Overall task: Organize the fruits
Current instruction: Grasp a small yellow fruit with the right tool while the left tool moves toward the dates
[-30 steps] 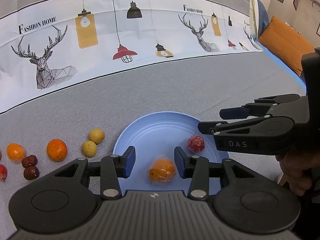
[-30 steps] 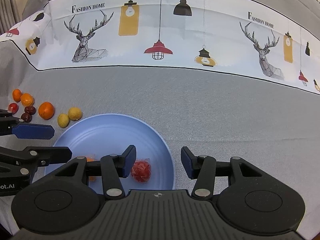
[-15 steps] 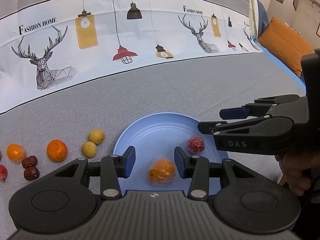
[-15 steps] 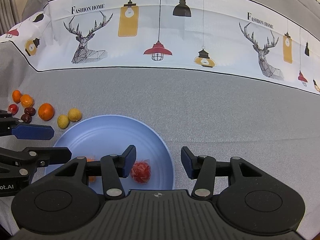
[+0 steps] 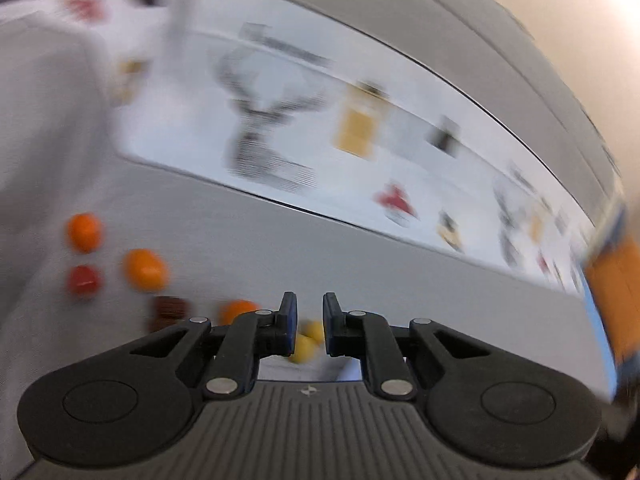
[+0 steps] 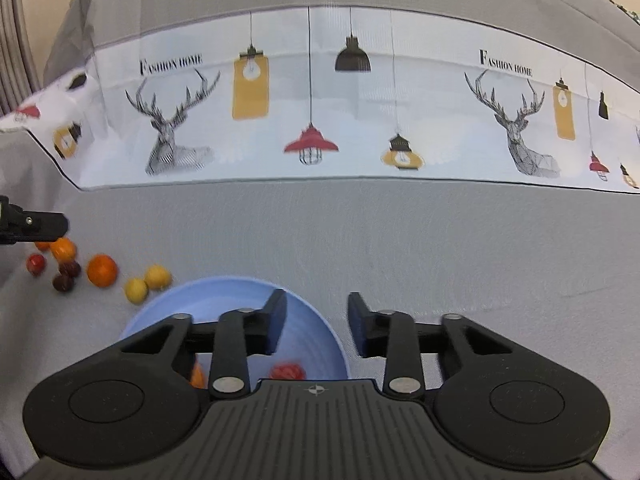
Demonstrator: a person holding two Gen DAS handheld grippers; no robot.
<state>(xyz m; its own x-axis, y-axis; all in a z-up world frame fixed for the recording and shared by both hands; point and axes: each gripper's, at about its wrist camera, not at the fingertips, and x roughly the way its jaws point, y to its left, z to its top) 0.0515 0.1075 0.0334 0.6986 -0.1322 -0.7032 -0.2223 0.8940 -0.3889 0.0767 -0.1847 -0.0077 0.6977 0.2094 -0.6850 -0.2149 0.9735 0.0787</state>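
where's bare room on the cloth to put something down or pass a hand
Free: the grey cloth right of the plate, and the strip between the plate and the printed band. Crowded: left of the plate, where the yellow fruits, orange and dark fruits cluster by the left gripper.

the left tool (image 5: pixel 308 326) swings off the plate (image 6: pixel 308 312) toward the loose fruit, its jaws narrower; the right tool (image 6: pixel 316 326) rises slightly.
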